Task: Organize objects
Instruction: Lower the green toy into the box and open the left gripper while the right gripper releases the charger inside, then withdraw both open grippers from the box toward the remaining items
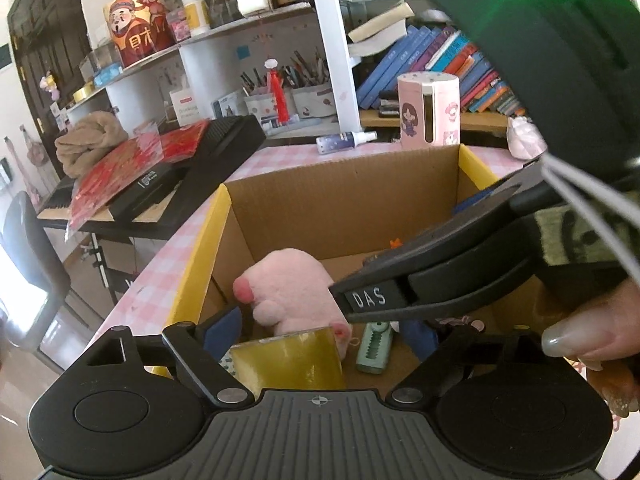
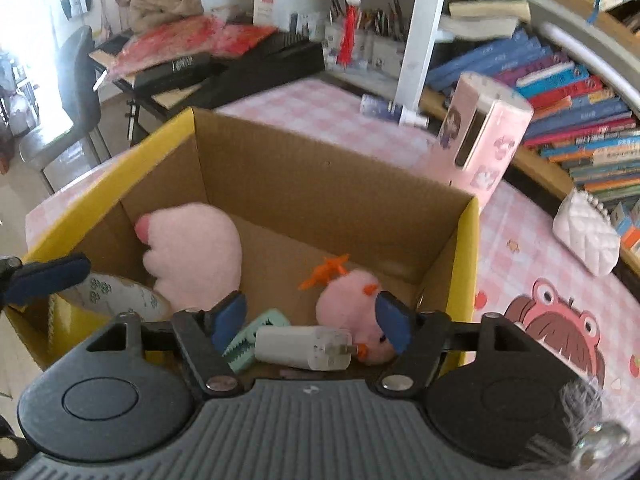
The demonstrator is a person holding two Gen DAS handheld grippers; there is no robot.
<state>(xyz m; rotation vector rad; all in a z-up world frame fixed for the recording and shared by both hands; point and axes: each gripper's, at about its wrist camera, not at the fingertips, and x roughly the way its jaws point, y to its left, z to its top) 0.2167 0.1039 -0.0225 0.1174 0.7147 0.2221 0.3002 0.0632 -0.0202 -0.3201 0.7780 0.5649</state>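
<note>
Pink-checked cloth covered the surface (image 2: 320, 108), where the cardboard box (image 2: 320, 176) stood open, yellow outside. Inside it I saw a big pink plush (image 2: 196, 252), a smaller pink plush (image 2: 352, 300), a white charger (image 2: 300, 348), a green clip (image 2: 248, 340) and a tape roll (image 2: 116, 292). My right gripper (image 2: 310, 320) hung over the charger, jaws apart, gripping nothing; my left gripper (image 1: 320, 332) also stood apart. A pink tin (image 2: 480, 140), spray bottle (image 2: 384, 110) and white purse (image 2: 588, 236) lay outside, bookshelves (image 2: 560, 92) and a keyboard (image 1: 168, 184) beyond.
</note>
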